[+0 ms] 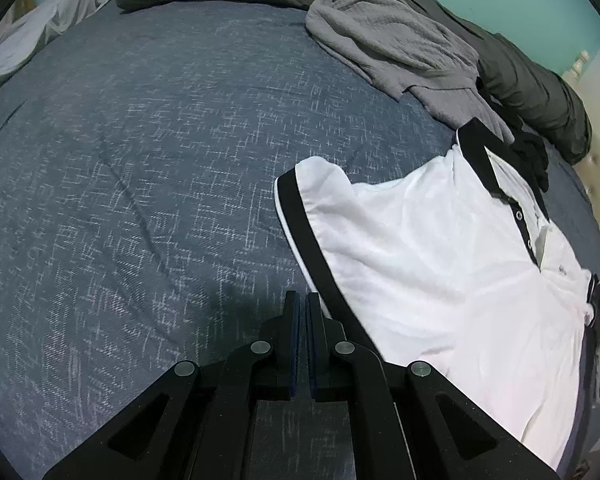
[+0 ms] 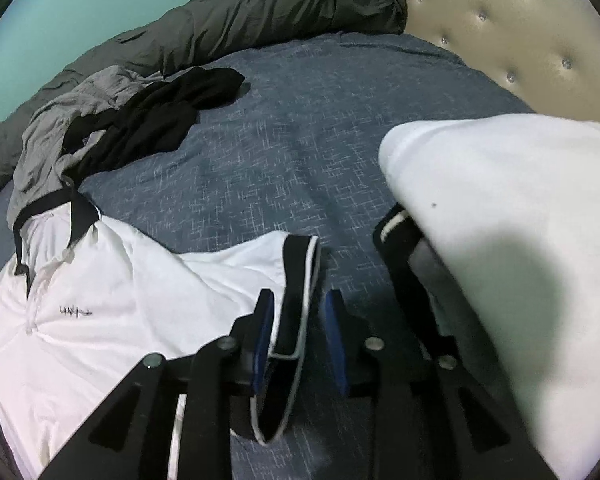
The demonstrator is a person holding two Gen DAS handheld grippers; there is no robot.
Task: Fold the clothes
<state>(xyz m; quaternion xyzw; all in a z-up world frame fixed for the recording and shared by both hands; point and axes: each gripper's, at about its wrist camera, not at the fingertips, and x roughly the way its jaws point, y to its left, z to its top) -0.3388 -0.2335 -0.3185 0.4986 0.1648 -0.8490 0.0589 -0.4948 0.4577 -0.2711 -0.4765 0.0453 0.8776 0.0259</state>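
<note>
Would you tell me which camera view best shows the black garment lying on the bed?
The right wrist view: the black garment lies spread out in full beside the grey garment. The left wrist view shows only a dark scrap behind the polo shirt's collar.

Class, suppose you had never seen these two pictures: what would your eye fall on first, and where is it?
First the white polo shirt with black collar and sleeve bands, spread on the blue bedspread. In the right wrist view, the right gripper stands open with one black sleeve band between its fingers, while the left gripper is shut beside the other sleeve. Behind lie a grey garment and a black one.
</note>
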